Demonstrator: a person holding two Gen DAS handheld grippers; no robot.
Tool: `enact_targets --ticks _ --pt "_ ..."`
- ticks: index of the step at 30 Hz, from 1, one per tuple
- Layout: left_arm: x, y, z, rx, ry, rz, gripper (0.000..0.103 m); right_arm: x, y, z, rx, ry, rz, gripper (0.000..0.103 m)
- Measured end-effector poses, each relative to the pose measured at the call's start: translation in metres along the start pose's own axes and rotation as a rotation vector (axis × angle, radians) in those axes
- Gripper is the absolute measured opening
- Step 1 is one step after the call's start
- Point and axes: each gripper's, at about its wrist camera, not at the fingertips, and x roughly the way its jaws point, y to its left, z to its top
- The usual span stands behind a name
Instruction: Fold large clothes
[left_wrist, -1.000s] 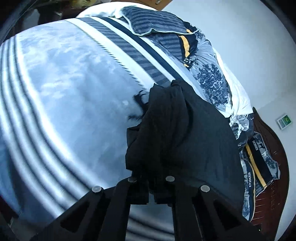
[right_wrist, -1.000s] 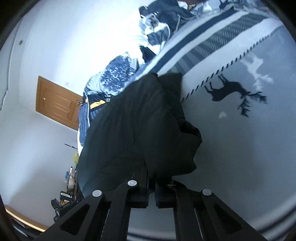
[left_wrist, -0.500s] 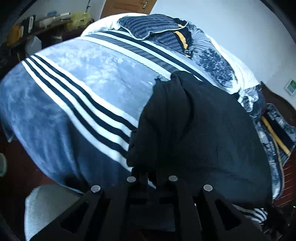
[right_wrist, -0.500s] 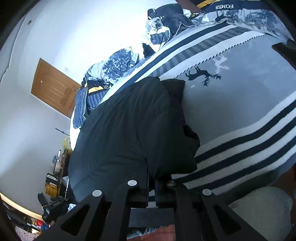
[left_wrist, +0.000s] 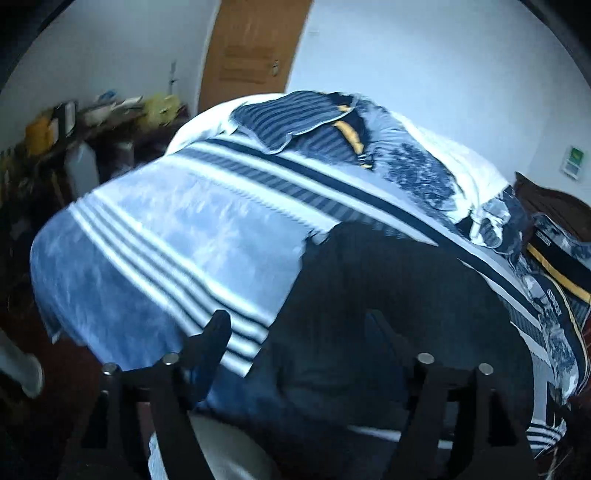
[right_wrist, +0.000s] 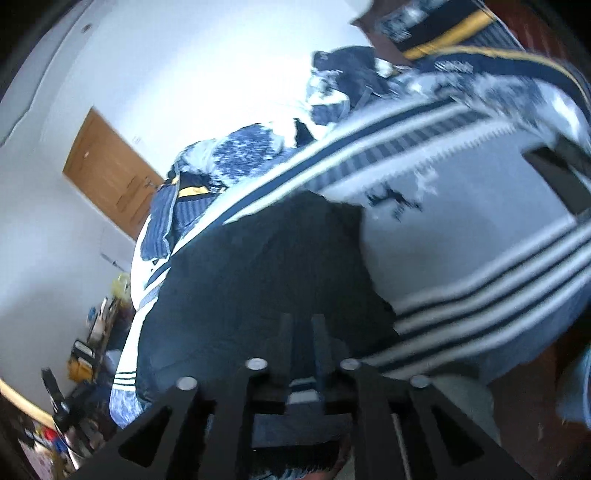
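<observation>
We find the left claw (left_wrist: 295, 332) and right claw (right_wrist: 301, 332) just opening, empty, above the dark garment (right_wrist: 266, 280) on the bed (left_wrist: 177, 229).

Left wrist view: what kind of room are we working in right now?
Most likely a bedroom: a bed with a striped blanket, heaped bedding behind it, and a wooden door. The dark garment lies on the blanket.
</observation>
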Motion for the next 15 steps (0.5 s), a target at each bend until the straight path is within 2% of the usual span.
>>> enact_targets --ticks 1,2,5,11,14,15 --pt "0.006 -0.007 0.009 0.025 0.009 -0.011 0.077 0.003 0.007 0.008 -0.015 -0.003 0.000 0.078" --pt "0.013 -0.012 0.015 0.037 0.018 -0.013 0.077 0.004 0.013 0.014 -0.032 -0.018 0.000 0.085" --pt "0.042 -0.023 0.037 0.082 0.045 -0.010 0.077 0.023 0.027 0.039 -0.083 -0.007 0.012 0.084" --pt "0.120 -0.032 0.071 0.126 0.134 0.014 0.077 0.107 0.025 0.084 -0.077 0.156 0.052 0.084" --pt "0.157 -0.037 0.080 0.135 0.183 -0.003 0.077 0.152 0.019 0.109 -0.089 0.214 -0.002 0.084" --pt "0.167 -0.039 0.082 0.136 0.195 -0.010 0.077 0.167 0.016 0.118 -0.081 0.233 0.007 0.084"
